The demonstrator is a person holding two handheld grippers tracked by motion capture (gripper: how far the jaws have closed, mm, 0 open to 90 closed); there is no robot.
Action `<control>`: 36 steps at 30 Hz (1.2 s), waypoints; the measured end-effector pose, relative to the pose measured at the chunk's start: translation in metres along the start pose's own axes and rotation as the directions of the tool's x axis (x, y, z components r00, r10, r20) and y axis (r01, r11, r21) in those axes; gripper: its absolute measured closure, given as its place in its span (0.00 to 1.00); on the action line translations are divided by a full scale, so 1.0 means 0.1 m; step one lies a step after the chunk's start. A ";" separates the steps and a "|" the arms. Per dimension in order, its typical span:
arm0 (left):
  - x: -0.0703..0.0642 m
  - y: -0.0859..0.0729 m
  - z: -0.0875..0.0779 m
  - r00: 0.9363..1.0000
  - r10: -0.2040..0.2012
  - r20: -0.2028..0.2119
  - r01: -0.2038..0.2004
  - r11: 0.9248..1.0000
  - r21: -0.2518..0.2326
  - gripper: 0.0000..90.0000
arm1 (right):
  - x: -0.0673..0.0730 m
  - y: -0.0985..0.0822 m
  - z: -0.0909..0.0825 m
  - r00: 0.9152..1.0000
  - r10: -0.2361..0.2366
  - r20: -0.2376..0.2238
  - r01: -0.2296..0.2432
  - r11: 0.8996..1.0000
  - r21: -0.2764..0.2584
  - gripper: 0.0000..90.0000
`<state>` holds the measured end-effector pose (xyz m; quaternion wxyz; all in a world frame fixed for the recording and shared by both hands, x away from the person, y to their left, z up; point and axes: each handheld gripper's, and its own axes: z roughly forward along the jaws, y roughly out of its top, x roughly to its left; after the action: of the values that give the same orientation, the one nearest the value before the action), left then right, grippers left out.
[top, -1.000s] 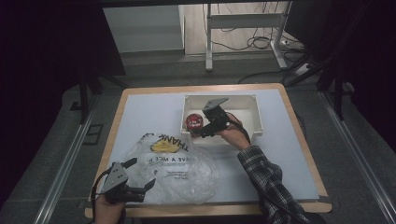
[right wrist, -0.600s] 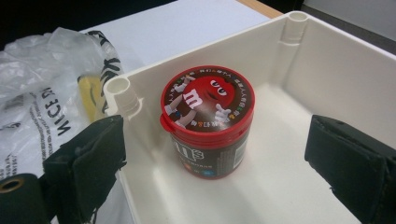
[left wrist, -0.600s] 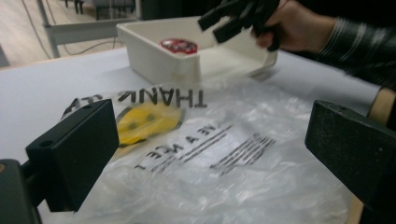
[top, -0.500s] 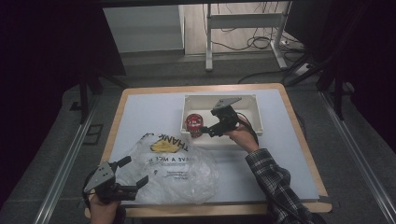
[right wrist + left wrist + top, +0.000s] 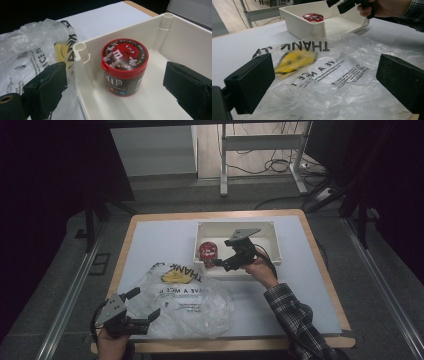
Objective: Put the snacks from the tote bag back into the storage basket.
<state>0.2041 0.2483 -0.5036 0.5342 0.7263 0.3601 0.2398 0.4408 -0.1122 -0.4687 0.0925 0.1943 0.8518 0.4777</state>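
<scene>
One white-topped table [image 5: 160, 240], dark room

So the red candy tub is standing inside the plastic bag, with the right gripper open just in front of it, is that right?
Not quite. The tub stands in the white bin, not in the bag, which lies flat on the table beside the bin. The right gripper view shows this. The right gripper is indeed open in front of the tub.

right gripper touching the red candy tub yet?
Apart. The right gripper view shows the right gripper open, with the red candy tub standing beyond its pads, tray floor visible on both sides.
</scene>
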 end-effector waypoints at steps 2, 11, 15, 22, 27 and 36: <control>0.00 0.00 0.00 1.000 0.000 -0.002 0.000 1.000 0.002 0.02 | 0.00 0.00 -0.03 1.000 0.004 -0.001 -0.004 1.000 -0.009 0.06; 0.00 0.00 0.01 1.000 0.004 -0.005 -0.004 1.000 0.008 0.02 | 0.05 -0.04 -0.07 1.000 -0.003 0.000 0.003 1.000 -0.010 0.06; -0.01 0.00 0.01 1.000 0.012 -0.008 -0.012 1.000 0.017 0.02 | 0.07 -0.06 -0.09 1.000 -0.011 -0.004 0.011 1.000 -0.012 0.06; -0.01 -0.01 0.01 1.000 0.014 -0.011 -0.014 1.000 0.019 0.02 | 0.08 -0.10 -0.13 1.000 -0.020 0.005 0.020 1.000 -0.012 0.06; 0.00 -0.01 0.01 1.000 0.014 -0.012 -0.014 1.000 0.021 0.02 | 0.11 -0.11 -0.15 1.000 -0.021 0.002 0.021 1.000 -0.015 0.06; 0.00 -0.01 0.02 1.000 0.015 -0.012 -0.015 1.000 0.023 0.02 | 0.15 -0.13 -0.21 1.000 -0.008 -0.008 0.008 0.999 -0.034 0.06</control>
<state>0.2048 0.2472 -0.5050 0.5218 0.7336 0.3607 0.2439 0.4171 -0.1282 -0.4679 0.0942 0.1871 0.8446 0.4926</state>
